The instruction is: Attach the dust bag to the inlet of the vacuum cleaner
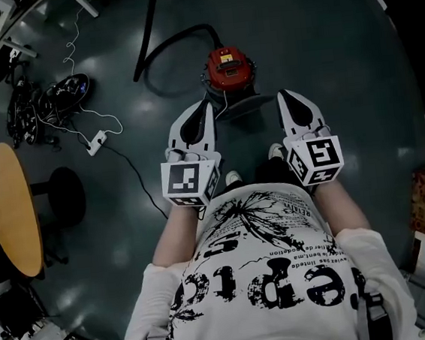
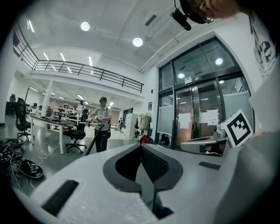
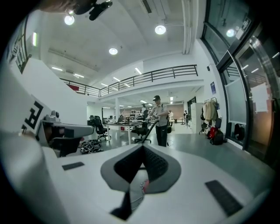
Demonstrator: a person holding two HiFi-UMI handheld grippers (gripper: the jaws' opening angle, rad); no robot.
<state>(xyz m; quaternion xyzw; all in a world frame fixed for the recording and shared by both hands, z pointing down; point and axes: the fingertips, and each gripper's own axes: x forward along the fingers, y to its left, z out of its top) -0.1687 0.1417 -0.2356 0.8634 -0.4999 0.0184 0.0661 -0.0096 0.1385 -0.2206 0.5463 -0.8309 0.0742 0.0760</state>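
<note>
**Vacuum** [image 1: 229, 65]: red-topped, standing on the dark floor [image 1: 320, 48] ahead of the person's shoes [image 1: 232, 177]. A black hose [image 1: 156, 54] leaves it and curves away to its left.

**Left gripper** [image 1: 207, 107]: held above the floor on the near side of the vacuum, toward its left, tips pointing at it. The left gripper view shows the jaws closed tip to tip with nothing held.

**Right gripper** [image 1: 283, 94]: level with the left one, on the near side of the vacuum and toward its right. Its jaws also meet at the tips and hold nothing. A small reddish patch shows through the gap behind the tips, and I cannot tell what it is.

Both grippers are apart from the vacuum. The shoes lie between them, nearer the person.

**Surroundings, left of the vacuum:**
- A power strip [image 1: 96, 142] lies on the floor with a white cable [image 1: 72, 52] running from it.
- A heap of cables [image 1: 39, 104] lies farther left.
- A black stool [image 1: 67, 192] stands nearer the person.
- A round wooden desk [image 1: 13, 216] stands beside the stool.

**Gripper views:** a second person [image 2: 102, 124] stands well off across the hall beside a long desk [image 2: 48, 120], holding a long dark pole.
</note>
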